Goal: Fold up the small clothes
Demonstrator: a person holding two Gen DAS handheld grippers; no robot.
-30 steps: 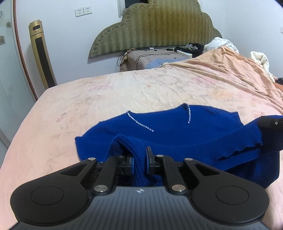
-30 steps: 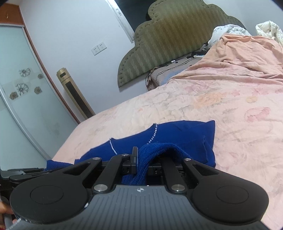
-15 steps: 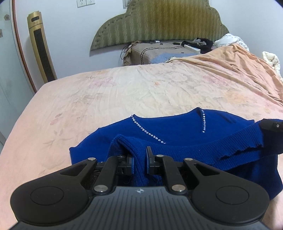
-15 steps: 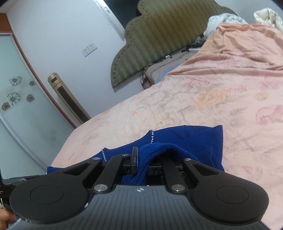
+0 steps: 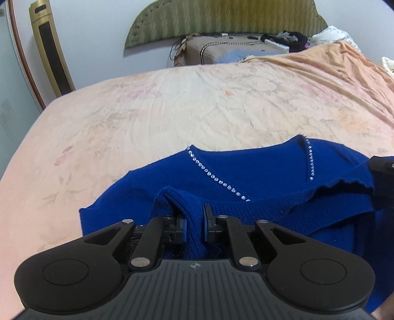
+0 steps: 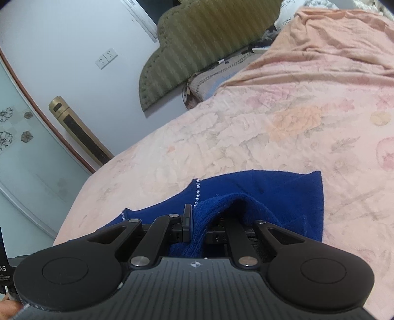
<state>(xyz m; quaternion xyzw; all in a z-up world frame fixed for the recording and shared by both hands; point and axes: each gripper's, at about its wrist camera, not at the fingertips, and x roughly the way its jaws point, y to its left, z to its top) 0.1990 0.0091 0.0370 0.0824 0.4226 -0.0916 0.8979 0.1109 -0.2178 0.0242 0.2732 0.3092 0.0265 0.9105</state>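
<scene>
Closest in on the left wrist view, the left claw [image 5: 194, 225] has its two fingers pinched nearly together on a bunched ridge of ribbed blue knit, the fabric squeezed up between the pads. Over on the right wrist view, the right claw [image 6: 198, 225] is doing the same job: fingers close-set, a thick fold of the blue sweater [image 6: 275, 194] humped up and draped over its right finger, which is partly hidden under the cloth.

Just beyond the claws, the sweater's ribbed hem edge [image 5: 327, 197] runs lifted between the two grips, stretched across toward the right claw's black body at the right edge of the left view. Past that, the rest of the sweater lies flat on the bed [image 5: 172, 110], its V-neck trimmed with a line of small rhinestones [image 5: 216, 179].

Farther on, the wrinkled peach floral bedsheet spreads wide. At the far end sits a tan pillow [image 5: 221, 51] below an olive scalloped headboard [image 5: 221, 19], with a gold tower fan [image 5: 50, 49] standing at the left against the wall, and twin wall sockets [image 6: 106, 58] beside the headboard.
</scene>
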